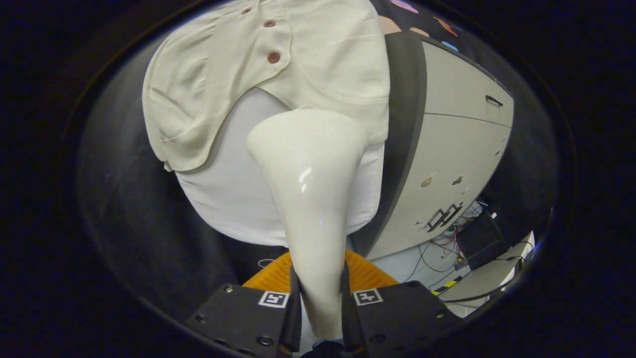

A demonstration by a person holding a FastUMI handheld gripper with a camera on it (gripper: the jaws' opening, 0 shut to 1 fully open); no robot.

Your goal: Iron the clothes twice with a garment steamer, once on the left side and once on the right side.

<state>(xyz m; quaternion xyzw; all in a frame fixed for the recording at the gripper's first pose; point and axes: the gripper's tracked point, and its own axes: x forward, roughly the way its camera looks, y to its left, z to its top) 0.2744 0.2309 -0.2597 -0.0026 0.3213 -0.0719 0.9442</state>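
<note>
A cream garment steamer [310,189] stands up between my fingers, its narrow handle pinched by both and its wide head flaring out beyond them. My gripper [320,298] is shut on that handle. Just past the steamer head hangs a cream jacket [223,64] with dark red buttons, open over a white shirt [233,184]. The steamer head sits in front of the lower right part of the clothes, near the jacket's right hem; whether it touches the cloth I cannot tell.
A grey cabinet [457,149] with a dark edge stands right of the clothes. Cables and a dark box [479,233] lie on the floor below it. An orange ribbed object [273,276] sits just behind my fingers.
</note>
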